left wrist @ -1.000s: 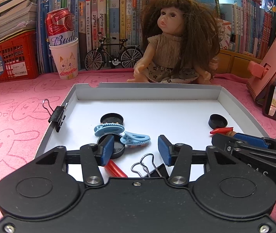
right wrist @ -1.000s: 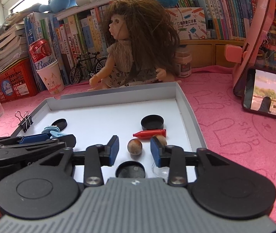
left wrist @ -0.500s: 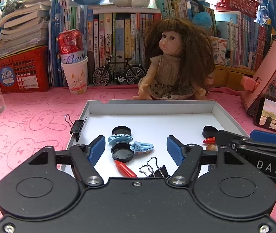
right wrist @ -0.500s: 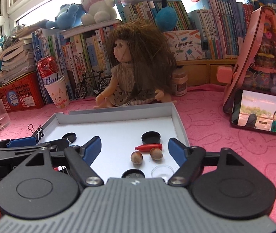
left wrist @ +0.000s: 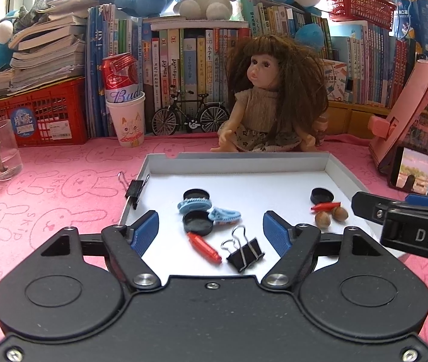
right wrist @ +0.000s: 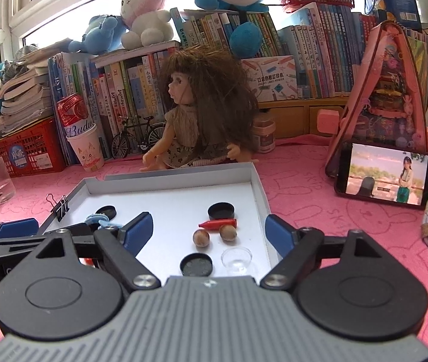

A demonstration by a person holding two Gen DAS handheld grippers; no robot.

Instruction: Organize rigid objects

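The jaws of our left gripper [left wrist: 210, 230] and right gripper [right wrist: 209, 230] are wide apart, holding nothing, above the tray [left wrist: 244, 158] with two nuts [right wrist: 201, 237].

Pink cloth [left wrist: 48, 187] with a faint bunny-outline pattern covers the whole lower frame. At centre sits a tray [left wrist: 238, 160] with grey walls and a white floor. On it lie black caps [left wrist: 198, 223], pale blue hair clips [left wrist: 194, 204], a red crayon [left wrist: 204, 246], a black binder clip [left wrist: 245, 253] with silvery wire handles, and two brown nuts [right wrist: 201, 237]. Both grippers are black with blue finger pads [left wrist: 144, 233]; the right one's body is ribbed grey. Upper left of the frame, a red-and-white can [left wrist: 121, 78] stands in a white cup [left wrist: 128, 120] printed with an orange cat face, beside a red crate [left wrist: 33, 114].
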